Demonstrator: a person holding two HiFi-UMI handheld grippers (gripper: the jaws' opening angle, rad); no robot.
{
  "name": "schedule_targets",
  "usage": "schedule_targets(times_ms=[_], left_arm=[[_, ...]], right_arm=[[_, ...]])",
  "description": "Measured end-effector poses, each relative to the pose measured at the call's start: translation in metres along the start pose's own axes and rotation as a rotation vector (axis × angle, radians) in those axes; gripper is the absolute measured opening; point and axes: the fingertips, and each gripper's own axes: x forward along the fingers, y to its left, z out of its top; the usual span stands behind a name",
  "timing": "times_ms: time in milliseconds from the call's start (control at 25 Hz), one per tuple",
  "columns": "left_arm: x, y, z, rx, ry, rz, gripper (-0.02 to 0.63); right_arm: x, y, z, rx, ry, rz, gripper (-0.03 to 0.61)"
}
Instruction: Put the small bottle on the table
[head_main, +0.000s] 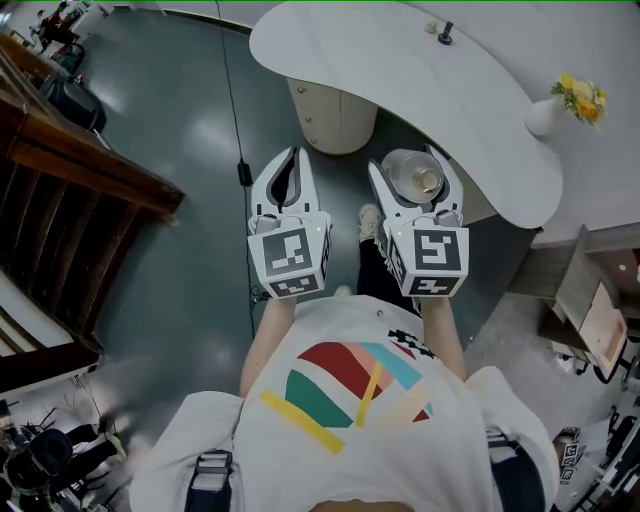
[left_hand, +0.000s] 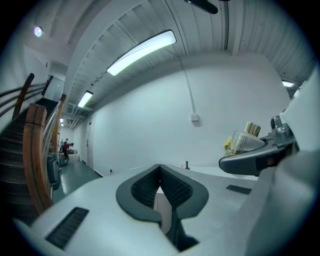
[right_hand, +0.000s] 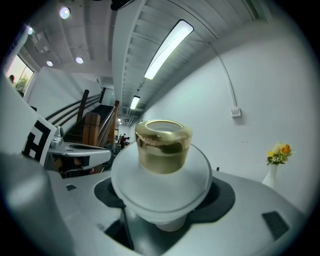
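The small bottle (head_main: 417, 176) is white and round with a gold cap (right_hand: 163, 144). My right gripper (head_main: 410, 162) is shut on it, the wide white body (right_hand: 160, 182) wedged between the dark pads and the cap pointing out ahead. It hangs over the floor, just short of the near edge of the curved white table (head_main: 430, 80). My left gripper (head_main: 292, 155) is level with it on the left, shut with nothing between its pads (left_hand: 175, 190). From the left gripper view the bottle (left_hand: 246, 139) shows in the right gripper at the right edge.
On the table stand a white vase of yellow flowers (head_main: 562, 104) at the right and a small dark object (head_main: 445, 34) at the far side. The table's ribbed pedestal (head_main: 332, 116) rises ahead. A wooden staircase (head_main: 70, 170) runs along the left, and a cable (head_main: 243, 172) lies on the floor.
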Motion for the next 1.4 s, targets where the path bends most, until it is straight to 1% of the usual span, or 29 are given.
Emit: schedule_targets(times_ms=[120, 440, 720, 1000, 1240, 1400], left_arm=[[0.006, -0.001, 0.005, 0.011, -0.022, -0.008, 0.017], [0.019, -0.016, 0.002, 0.042, -0.015, -0.037, 0.017], [0.036, -0.014, 0.000, 0.024, -0.019, -0.030, 0.017], [0.077, -0.037, 0.003, 0.041, -0.041, -0.070, 0.017], [0.122, -0.047, 0.018, 0.088, -0.040, -0.097, 0.017], [0.157, -0.038, 0.032, 0.099, -0.049, -0.082, 0.017]], right_arm=[[0.008, -0.002, -0.002, 0.007, 0.001, 0.003, 0.345], [0.020, -0.012, -0.011, 0.019, 0.025, 0.010, 0.345], [0.030, -0.023, -0.014, 0.000, 0.022, -0.002, 0.345], [0.049, -0.061, -0.020, -0.029, 0.018, -0.041, 0.345], [0.084, -0.105, -0.013, 0.016, 0.017, -0.088, 0.345], [0.109, -0.123, -0.003, 0.036, 0.004, -0.101, 0.345]])
